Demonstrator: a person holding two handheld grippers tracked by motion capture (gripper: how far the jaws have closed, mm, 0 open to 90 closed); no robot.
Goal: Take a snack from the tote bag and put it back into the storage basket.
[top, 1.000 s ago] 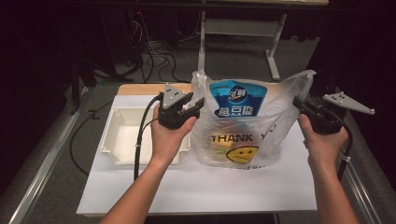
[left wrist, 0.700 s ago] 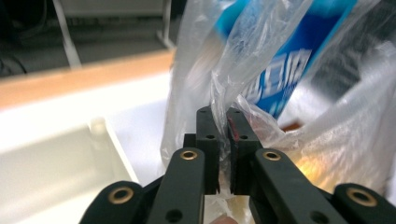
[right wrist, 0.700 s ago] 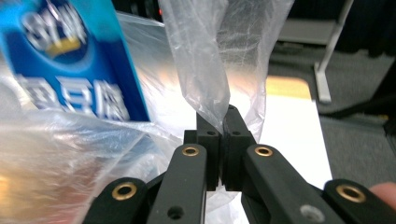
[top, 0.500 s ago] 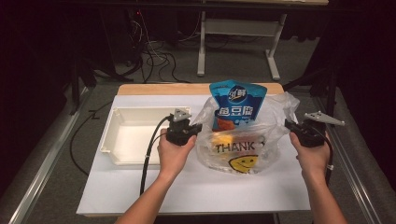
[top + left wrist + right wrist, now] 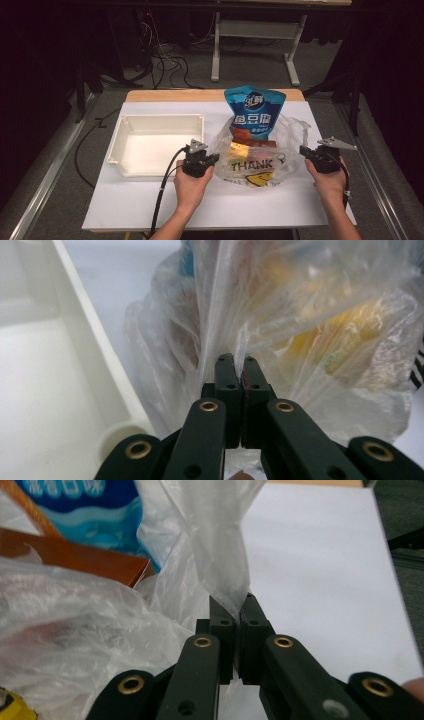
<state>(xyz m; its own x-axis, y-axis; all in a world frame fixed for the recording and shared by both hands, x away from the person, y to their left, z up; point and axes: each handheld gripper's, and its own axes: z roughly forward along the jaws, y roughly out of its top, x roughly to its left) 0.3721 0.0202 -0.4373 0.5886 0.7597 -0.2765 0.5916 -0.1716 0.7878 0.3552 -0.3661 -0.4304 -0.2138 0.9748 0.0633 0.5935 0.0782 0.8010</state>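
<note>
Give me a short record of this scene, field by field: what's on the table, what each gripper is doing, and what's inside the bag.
surface: white table
bag: clear plastic bag printed THANK, slumped low on the table
bag contents: blue snack pouch standing up out of the bag, orange box, something yellow, too blurred to name
left gripper: jaws shut on the bag's left handle film
right gripper: jaws shut on the bag's right handle film
tray: white tray, left of the bag, nothing in it

Lab: cables (image 5: 165, 62), metal table frames (image 5: 260, 35)
</note>
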